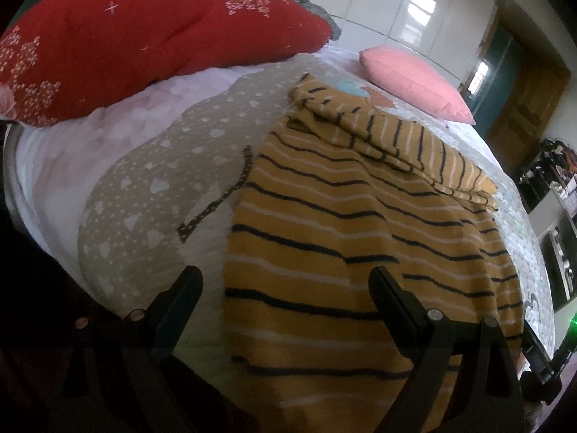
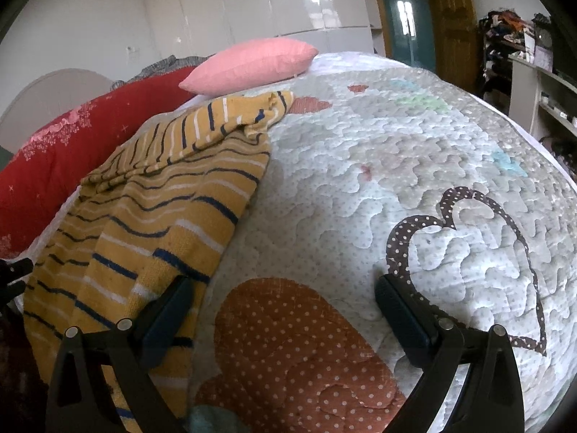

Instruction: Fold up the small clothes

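A mustard-yellow knit garment with dark and white stripes (image 1: pixel 342 238) lies spread on the quilted bed, its far part folded over on itself. It also shows in the right wrist view (image 2: pixel 151 209) at the left. My left gripper (image 1: pixel 285 285) is open just above the garment's near left edge, holding nothing. My right gripper (image 2: pixel 285 296) is open above the quilt, its left finger over the garment's near right edge, holding nothing.
The quilt (image 2: pixel 396 180) has heart patches. A red pillow (image 1: pixel 144 36) and a pink pillow (image 1: pixel 414 79) lie at the head of the bed. White wardrobes (image 2: pixel 252 7), a wooden door (image 2: pixel 447 18) and cluttered shelves (image 2: pixel 523 54) stand beyond.
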Demonstrator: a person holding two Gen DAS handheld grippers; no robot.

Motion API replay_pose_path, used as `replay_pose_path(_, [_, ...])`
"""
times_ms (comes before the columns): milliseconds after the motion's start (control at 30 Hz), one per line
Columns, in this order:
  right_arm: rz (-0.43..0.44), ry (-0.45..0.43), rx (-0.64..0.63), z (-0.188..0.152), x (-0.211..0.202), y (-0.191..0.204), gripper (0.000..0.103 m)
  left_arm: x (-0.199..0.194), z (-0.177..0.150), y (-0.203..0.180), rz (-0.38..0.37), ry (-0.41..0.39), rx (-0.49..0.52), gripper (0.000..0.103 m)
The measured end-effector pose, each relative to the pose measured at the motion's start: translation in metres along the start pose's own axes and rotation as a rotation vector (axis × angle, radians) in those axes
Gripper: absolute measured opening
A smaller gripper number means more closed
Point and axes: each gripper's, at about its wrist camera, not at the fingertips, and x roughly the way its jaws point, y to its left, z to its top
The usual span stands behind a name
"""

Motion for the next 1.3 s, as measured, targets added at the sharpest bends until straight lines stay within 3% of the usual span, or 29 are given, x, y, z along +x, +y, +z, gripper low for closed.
replay_pose_path(267, [0.057, -0.039, 0.022, -0.003, -0.004, -0.009, 0.103, -0.005, 0.003, 0.025, -0.007, 0.009, -0.067, 0.093])
replay_pose_path(367, [0.067, 0.002, 0.028, 0.002, -0.005, -0.007, 0.103, 0.002, 0.002, 0.032, -0.035, 0.037, -0.093, 0.093])
replay_pose_path(567, [0.351, 0.068, 0.131, 0.007, -0.017, -0.013, 0.103, 0.011, 0.000, 0.031, -0.091, 0.049, -0.087, 0.096])
replay_pose_path(700, [0.470, 0.114, 0.145, 0.000, -0.015, -0.003, 0.103, 0.020, 0.010, 0.037, -0.224, 0.073, -0.126, 0.101])
replay_pose_path(767, [0.498, 0.127, 0.158, -0.001, -0.013, 0.000, 0.103, 0.024, 0.018, 0.039, -0.324, 0.092, -0.140, 0.101])
replay_pose_path(867, [0.540, 0.135, 0.200, -0.002, -0.009, 0.001, 0.103, 0.033, 0.025, 0.037, -0.567, 0.164, -0.171, 0.097])
replay_pose_path(933, [0.575, 0.143, 0.228, -0.001, -0.006, 0.000, 0.103, 0.039, 0.022, 0.035, -0.628, 0.191, -0.186, 0.092])
replay_pose_path(1133, [0.682, 0.188, 0.259, -0.004, -0.003, 0.008, 0.103, 0.035, 0.003, 0.039, -0.717, 0.200, -0.219, 0.087])
replay_pose_path(1300, [0.716, 0.218, 0.238, -0.010, -0.003, 0.020, 0.103, 0.030, -0.018, 0.030, -0.744, 0.236, -0.157, 0.088])
